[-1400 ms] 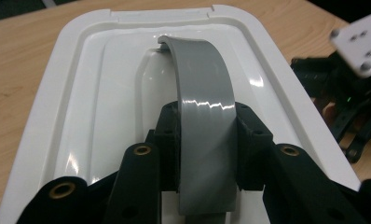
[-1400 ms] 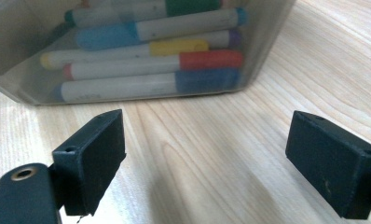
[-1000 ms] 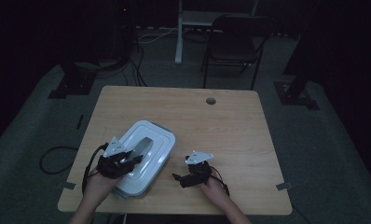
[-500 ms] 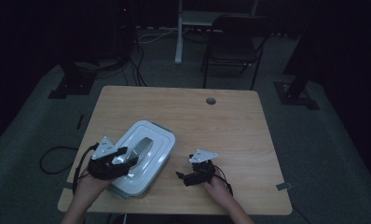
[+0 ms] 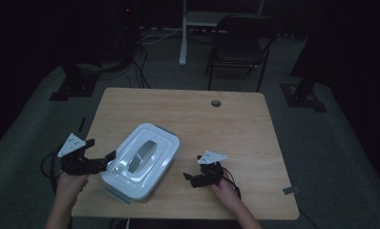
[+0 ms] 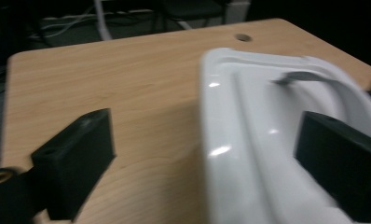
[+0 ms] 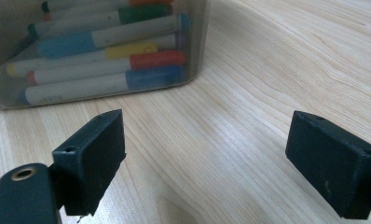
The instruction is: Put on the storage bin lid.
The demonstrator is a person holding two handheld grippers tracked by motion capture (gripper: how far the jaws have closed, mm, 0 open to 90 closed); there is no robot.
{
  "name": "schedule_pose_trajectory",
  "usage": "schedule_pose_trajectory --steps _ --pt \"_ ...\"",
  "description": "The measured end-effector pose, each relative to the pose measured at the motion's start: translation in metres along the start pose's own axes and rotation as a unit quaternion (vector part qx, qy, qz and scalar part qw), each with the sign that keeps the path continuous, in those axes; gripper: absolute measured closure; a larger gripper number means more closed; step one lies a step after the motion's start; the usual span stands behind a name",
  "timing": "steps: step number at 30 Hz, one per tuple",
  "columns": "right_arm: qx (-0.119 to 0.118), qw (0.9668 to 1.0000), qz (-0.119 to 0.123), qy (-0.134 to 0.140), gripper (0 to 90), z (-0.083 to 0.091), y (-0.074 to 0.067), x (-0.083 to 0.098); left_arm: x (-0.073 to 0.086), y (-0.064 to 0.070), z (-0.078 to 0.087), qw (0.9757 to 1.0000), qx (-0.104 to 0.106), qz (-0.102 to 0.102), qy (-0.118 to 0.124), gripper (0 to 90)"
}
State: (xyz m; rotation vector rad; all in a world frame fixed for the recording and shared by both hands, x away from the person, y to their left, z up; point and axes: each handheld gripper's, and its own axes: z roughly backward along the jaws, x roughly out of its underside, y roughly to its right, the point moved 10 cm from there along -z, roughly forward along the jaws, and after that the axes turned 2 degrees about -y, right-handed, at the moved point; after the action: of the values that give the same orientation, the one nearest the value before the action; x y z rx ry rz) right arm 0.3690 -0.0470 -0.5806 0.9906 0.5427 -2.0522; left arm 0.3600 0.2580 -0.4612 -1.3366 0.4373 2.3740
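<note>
Jaws of left gripper [image 5: 109, 156] just opened beside box lid [image 5: 142, 157]; nothing between.

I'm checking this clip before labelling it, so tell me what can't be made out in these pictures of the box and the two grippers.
- Box, high view: its white lid hides the contents.
- Markers, right gripper view: the picture's top and left edges cut the pile off, so their number is unclear.
- Lid handle, left gripper view: blurred, and the right finger covers its near end.
- Left gripper, high view: dim light hides whether it touches the box.
</note>
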Motion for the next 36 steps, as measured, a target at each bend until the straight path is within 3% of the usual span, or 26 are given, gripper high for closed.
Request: schedule_pose_trajectory --steps 4,5,7,8,9,11,15,20,26,30,36 --pt "-0.002 1.0000 -0.003 0.002 11.7 0.001 0.000 0.000 0.005 -0.025 -0.004 0.9992 -0.026 0.022 0.020 0.8" --pt "-0.002 1.0000 -0.004 0.002 11.7 0.001 0.000 0.000 0.006 -0.030 -0.005 0.9988 -0.030 0.024 0.028 0.8" --pt "-0.001 1.0000 -0.002 0.002 11.8 0.000 0.000 0.000 0.011 -0.043 -0.009 0.9974 -0.059 0.020 0.038 0.9" --pt "-0.001 1.0000 -0.002 0.002 11.8 0.000 0.000 0.000 0.011 -0.043 -0.009 0.9974 -0.059 0.020 0.038 0.9" --pt "-0.001 1.0000 -0.002 0.002 11.7 0.000 0.000 0.000 0.020 -0.054 -0.017 0.9973 -0.049 0.036 0.041 0.9" --pt "0.000 1.0000 -0.003 0.002 11.7 0.000 0.000 0.000 0.029 -0.065 -0.024 0.9960 -0.067 0.044 0.038 0.9" --pt "0.000 1.0000 -0.005 0.001 11.8 0.000 0.000 0.001 0.049 -0.078 -0.040 0.9950 -0.077 0.061 0.017 0.9" --pt "-0.002 1.0000 -0.007 -0.001 11.8 -0.002 -0.001 0.002 0.070 -0.079 -0.059 0.9947 -0.074 0.070 -0.013 0.9" --pt "0.000 0.9998 -0.018 0.003 11.8 -0.006 -0.003 0.002 0.082 -0.065 -0.077 0.9961 -0.056 0.056 -0.040 0.9" --pt "0.010 0.9997 -0.020 0.006 11.7 -0.009 -0.006 0.000 0.083 -0.053 -0.083 0.9971 -0.041 0.049 -0.042 0.8" --pt "0.001 0.9998 -0.019 0.002 11.8 -0.011 -0.013 -0.001 0.086 -0.049 -0.083 0.9967 -0.039 0.059 -0.040 0.9"
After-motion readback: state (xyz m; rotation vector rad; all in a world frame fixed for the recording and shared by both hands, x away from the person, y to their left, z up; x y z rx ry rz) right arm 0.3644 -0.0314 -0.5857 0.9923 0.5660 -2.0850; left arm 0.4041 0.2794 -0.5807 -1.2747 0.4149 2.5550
